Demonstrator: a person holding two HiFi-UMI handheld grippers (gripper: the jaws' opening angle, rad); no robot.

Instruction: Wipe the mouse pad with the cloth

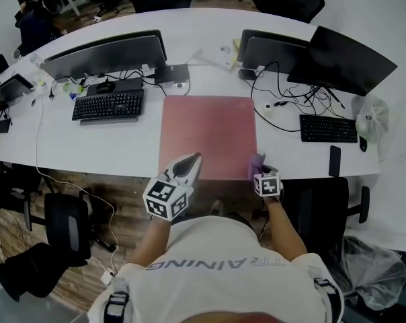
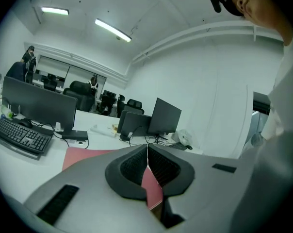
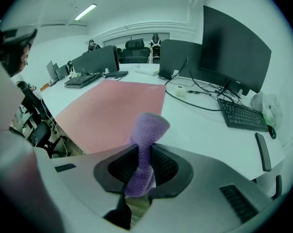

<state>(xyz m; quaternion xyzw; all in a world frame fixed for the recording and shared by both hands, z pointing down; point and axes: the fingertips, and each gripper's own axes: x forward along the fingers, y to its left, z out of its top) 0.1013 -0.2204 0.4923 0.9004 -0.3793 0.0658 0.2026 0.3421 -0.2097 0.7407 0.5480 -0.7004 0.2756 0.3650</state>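
**Right gripper** (image 3: 139, 165): jaws are clamping the cloth (image 3: 147, 130), a purple bunch standing out of them with its free end pointing toward 12 o'clock.

**Left gripper** (image 2: 147, 160): jaws are pressing together, gripping nothing.

**Mouse pad** (image 1: 208, 134): pink, lying flat on the white desk (image 1: 122, 147). The cloth is sitting at its 5 o'clock corner, though contact with the pad cannot be told. The left gripper is sitting at 7 o'clock.

**Hazards, as judged:**
- The narrow bunch is offering little wiping face and could slip free under drag.
- Nothing is pinning the pad, so it could slide or ruck.
- The cables (image 1: 283, 106) at 3 o'clock could snag on a wide stroke.
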